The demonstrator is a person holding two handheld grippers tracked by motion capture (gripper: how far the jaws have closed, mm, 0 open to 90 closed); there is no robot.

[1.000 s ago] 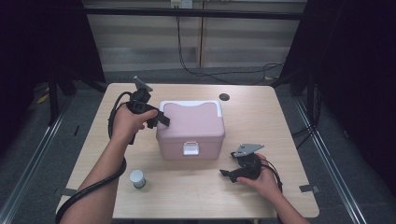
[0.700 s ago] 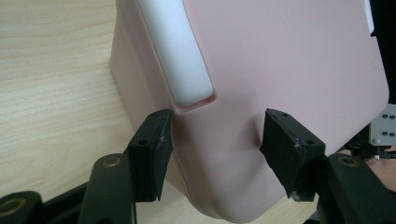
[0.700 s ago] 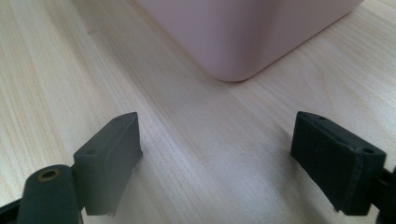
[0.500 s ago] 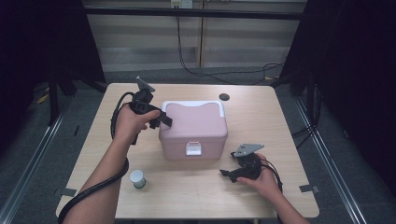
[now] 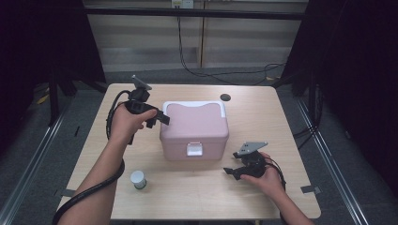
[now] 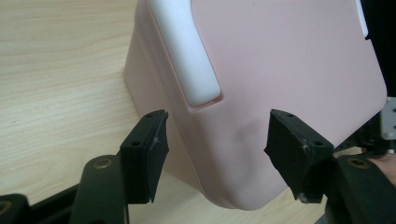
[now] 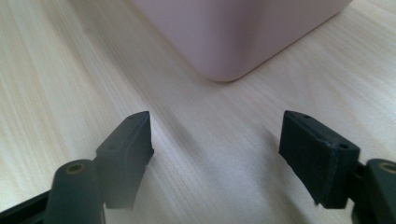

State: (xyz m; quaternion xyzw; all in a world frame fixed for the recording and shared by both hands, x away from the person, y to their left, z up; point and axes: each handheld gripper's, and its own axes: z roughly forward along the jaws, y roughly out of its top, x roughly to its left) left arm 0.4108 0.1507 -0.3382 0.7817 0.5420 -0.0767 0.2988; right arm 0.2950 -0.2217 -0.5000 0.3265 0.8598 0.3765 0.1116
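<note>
Box: pink plastic box (image 5: pixel 195 129) with a white handle (image 5: pixel 193 104) recessed in the lid and a white latch (image 5: pixel 194 149) on the front wall; it stands near the middle of the table (image 5: pixel 291 136), slightly toward the far edge.
Left gripper: my left gripper (image 5: pixel 158 118) is at the box's left top edge, jaws spread. They have just been opening a little, and in the left gripper view the rounded lid corner lies between them with both pads clear of the plastic.
Right gripper: my right gripper (image 5: pixel 232 171) rests low near the front right corner of the table, just off the box's front right corner. Its jaws have just been closing somewhat but stand apart, with bare wood between them.
Other items: small white jar (image 5: pixel 138 179) near the front left of the table; dark round spot (image 5: pixel 225 97) near the far edge.
Handling, judged: the shell looks rigid and smooth, so I expect slippery walls and rounded corners that give pads little purchase. Weight unknown; if empty, probably light, and it may slide when pushed on one side.
Where to hold: the white handle is the firmest grip for lifting. For opening, I would work the latch with one gripper and steady the lid edge or side wall with the other.
Risk: pinching a rounded corner may let the pads skate off.
</note>
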